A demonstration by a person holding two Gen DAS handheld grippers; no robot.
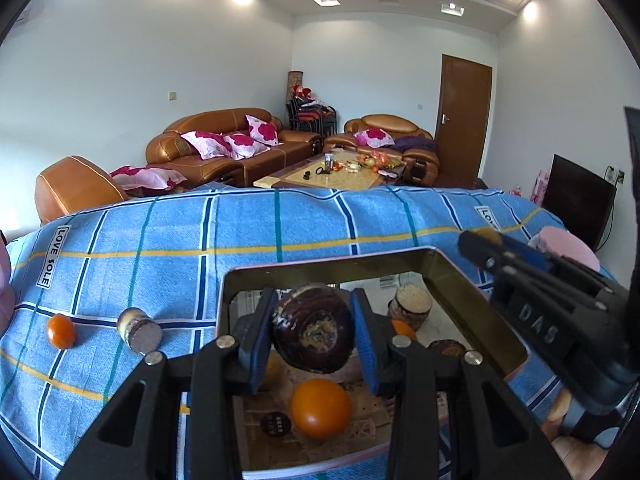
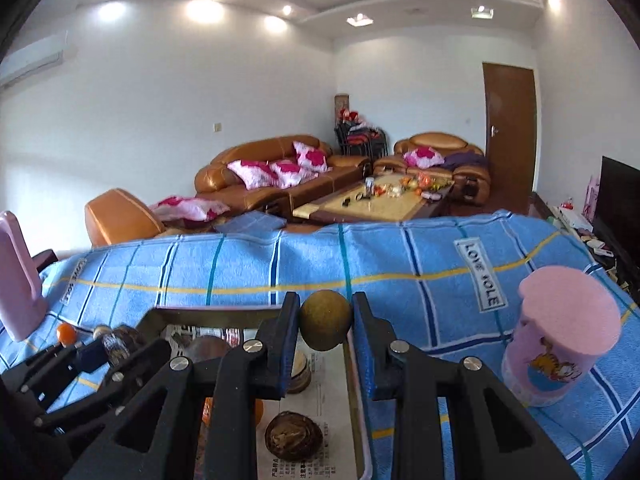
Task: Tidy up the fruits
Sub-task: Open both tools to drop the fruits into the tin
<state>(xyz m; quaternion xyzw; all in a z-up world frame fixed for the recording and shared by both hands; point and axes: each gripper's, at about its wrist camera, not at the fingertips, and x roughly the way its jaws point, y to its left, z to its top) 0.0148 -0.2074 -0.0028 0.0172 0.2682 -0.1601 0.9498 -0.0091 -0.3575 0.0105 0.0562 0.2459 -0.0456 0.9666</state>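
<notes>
Your left tool [image 1: 314, 334] is pinching a dark purple-brown fruit [image 1: 314, 328], round and glossy with a pale, rough patch at its centre, and it hangs over the open metal tin [image 1: 452, 276] on the blue checked tabletop [image 1: 168, 240]. Your right tool [image 2: 326, 326] is clamped on a small, dull olive-brown ball fruit [image 2: 325, 324], held above the tin's far right rim [image 2: 216, 313]. The left view shows what already lies in the tin: an orange [image 1: 321, 408] directly beneath the dark fruit, and a capped brown fruit [image 1: 411, 306] towards the back. It also shows two pieces outside the tin on the cloth, a small orange [image 1: 61, 331] and a pale-topped brown fruit [image 1: 138, 330] beside it. The right view shows a dark fibrous fruit [image 2: 294, 436] on the tin's newspaper lining, and a pink cup [image 2: 560, 336] standing on the cloth to the tin's right.
</notes>
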